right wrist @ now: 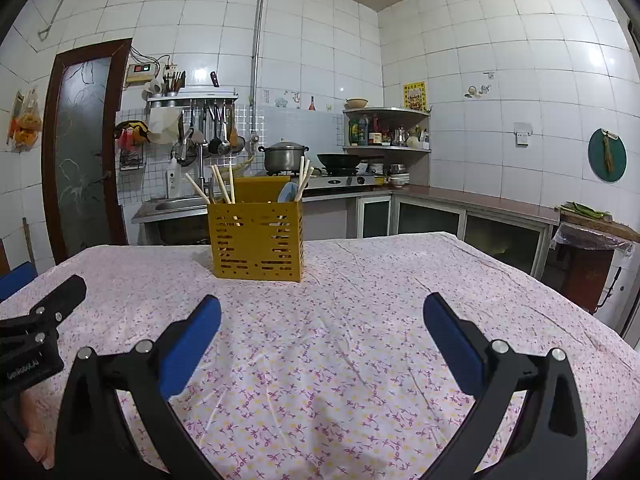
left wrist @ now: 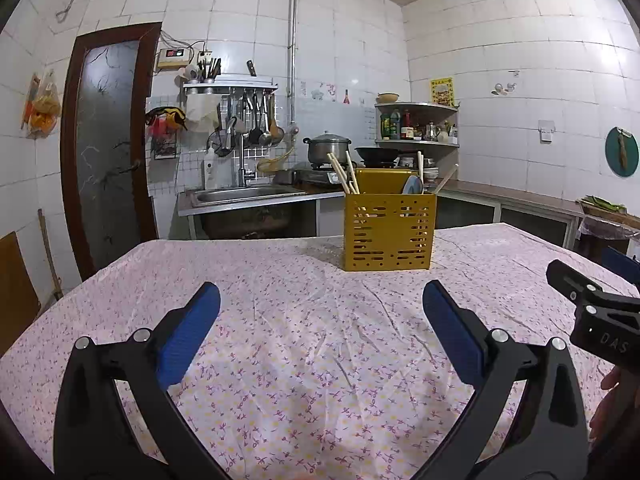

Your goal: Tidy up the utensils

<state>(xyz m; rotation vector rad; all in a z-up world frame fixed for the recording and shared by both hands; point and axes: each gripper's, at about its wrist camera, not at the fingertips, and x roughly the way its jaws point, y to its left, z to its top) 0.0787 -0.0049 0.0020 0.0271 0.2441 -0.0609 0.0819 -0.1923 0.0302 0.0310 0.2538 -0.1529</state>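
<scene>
A yellow slotted utensil holder [left wrist: 389, 233] stands upright on the flowered tablecloth [left wrist: 304, 320], ahead of both grippers; it also shows in the right wrist view [right wrist: 256, 242]. Wooden chopsticks [left wrist: 345, 174] lean out of its left side, and a pale blue spoon [left wrist: 412, 185] sits at its right; the chopsticks [right wrist: 221, 186] and spoon [right wrist: 288, 192] show in the right wrist view too. My left gripper [left wrist: 320, 300] is open and empty above the cloth. My right gripper [right wrist: 322, 312] is open and empty beside it.
The right gripper's black body [left wrist: 600, 320] sits at the right edge of the left wrist view; the left gripper's body [right wrist: 36, 328] sits at the left edge of the right wrist view. A sink [left wrist: 244, 194], stove with pots [left wrist: 328, 148] and counter [right wrist: 480, 200] stand behind the table.
</scene>
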